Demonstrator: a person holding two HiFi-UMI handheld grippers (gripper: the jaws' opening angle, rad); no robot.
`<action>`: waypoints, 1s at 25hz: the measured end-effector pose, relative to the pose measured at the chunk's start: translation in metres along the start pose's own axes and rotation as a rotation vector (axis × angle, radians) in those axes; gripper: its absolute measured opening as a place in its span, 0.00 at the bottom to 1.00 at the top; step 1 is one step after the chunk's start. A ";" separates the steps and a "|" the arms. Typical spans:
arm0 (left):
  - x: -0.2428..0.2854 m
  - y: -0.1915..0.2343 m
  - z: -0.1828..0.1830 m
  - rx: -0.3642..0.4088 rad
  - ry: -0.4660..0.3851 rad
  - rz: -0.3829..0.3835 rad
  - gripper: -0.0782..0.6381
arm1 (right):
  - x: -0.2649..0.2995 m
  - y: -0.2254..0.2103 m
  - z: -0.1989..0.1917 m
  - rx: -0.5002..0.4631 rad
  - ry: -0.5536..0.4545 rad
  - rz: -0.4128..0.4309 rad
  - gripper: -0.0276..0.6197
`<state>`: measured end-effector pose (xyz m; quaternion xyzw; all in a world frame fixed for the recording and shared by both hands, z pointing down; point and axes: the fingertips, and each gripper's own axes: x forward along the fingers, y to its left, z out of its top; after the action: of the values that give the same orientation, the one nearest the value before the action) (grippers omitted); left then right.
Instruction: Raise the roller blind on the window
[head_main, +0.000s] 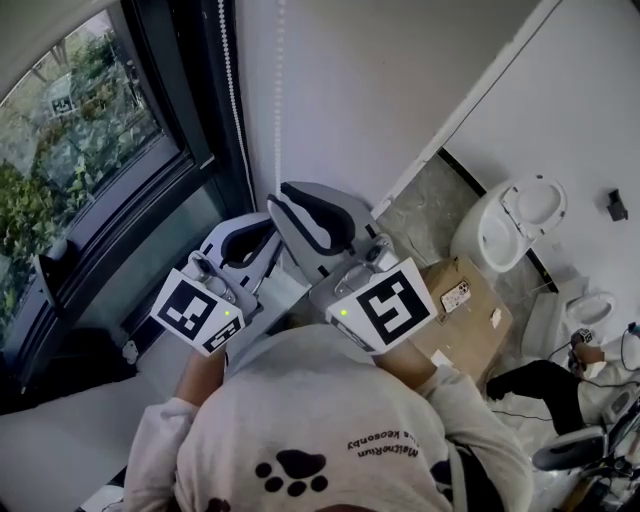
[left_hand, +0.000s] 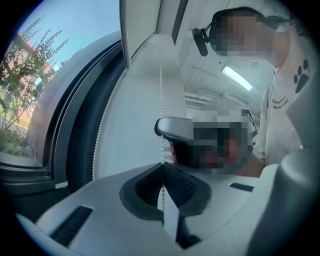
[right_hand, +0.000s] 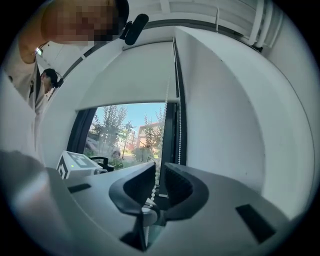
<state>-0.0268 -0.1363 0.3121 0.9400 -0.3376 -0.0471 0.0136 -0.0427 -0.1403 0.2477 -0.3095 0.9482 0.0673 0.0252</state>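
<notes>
Right gripper view shows the roller blind (right_hand: 125, 75) with its bottom edge hanging across the upper part of the window (right_hand: 125, 140). Below that edge the glass is uncovered and trees and buildings show through. I judge the blind partly raised. How much of the pane above the edge it covers I cannot tell.

Bead chain (right_hand: 166, 107) hangs in two strands down the dark frame at the window's right side.

Left gripper (left_hand: 162, 167): its fingers (left_hand: 145, 187) are closed together with one strand of the chain pinched between them. The chain runs straight up from that grip. This gripper sits the lower of the two and has firm hold.

Right gripper (right_hand: 160, 167): its fingers (right_hand: 135, 187) stand partly apart with a clear gap between the pads. A strand of the chain passes through that gap, lying against the left pad, but it is not clamped. This gripper is above the left one on the same strand, as the left gripper view confirms.

Head view places both grippers side by side at the wall next to the window, with the chain above them.

Assessment: the task is under way but not complete. The lower hand secures the chain; the upper hand is placed for a fresh grip higher up. Remaining work, in my judgement: close the right fingers on the strand, release the left, and pull down, then repeat until the blind's edge reaches the top. I cannot confirm from these views that this strand is the raising side.
</notes>
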 end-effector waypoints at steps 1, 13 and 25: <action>0.000 0.000 0.001 0.003 0.001 0.001 0.12 | 0.001 0.000 0.001 0.001 0.001 0.002 0.13; -0.001 0.008 -0.028 -0.035 0.045 0.021 0.12 | 0.007 0.006 -0.028 0.041 0.083 0.024 0.06; -0.003 0.008 -0.068 -0.064 0.038 0.024 0.12 | 0.002 0.008 -0.070 0.032 0.105 0.009 0.06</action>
<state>-0.0275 -0.1414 0.3800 0.9357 -0.3468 -0.0399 0.0508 -0.0492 -0.1447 0.3175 -0.3078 0.9506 0.0358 -0.0201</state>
